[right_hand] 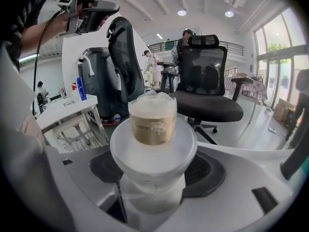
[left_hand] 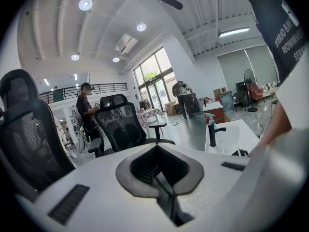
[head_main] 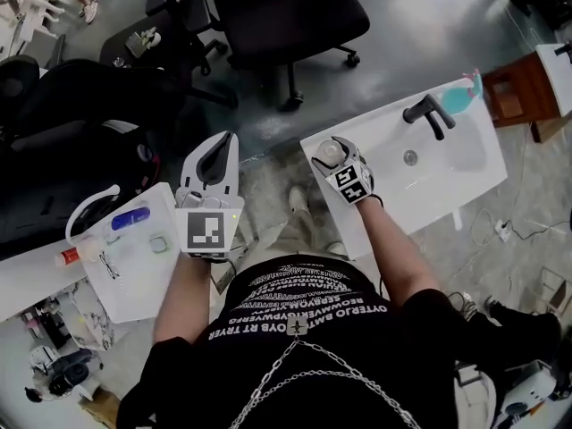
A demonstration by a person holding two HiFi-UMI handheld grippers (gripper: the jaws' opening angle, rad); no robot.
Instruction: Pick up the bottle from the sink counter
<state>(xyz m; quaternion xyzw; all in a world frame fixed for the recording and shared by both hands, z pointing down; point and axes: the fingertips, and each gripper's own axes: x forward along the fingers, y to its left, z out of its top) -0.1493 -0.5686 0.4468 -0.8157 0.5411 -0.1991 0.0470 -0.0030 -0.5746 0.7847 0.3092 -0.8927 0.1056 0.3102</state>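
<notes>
A small translucent white bottle with a tan cap stands upright between the jaws of my right gripper. The dark pads lie against its sides, so the gripper is shut on it. In the head view the bottle is at the near left corner of the white sink counter, with my right gripper around it. Whether the bottle's base touches the counter is hidden. My left gripper hangs in the air over the floor to the left. Its jaws meet in a seam, with nothing between them.
A black faucet and a teal spray bottle stand at the back of the sink. A white table at my left carries a blue bottle and small items. Black office chairs stand ahead, a wooden cabinet at the right.
</notes>
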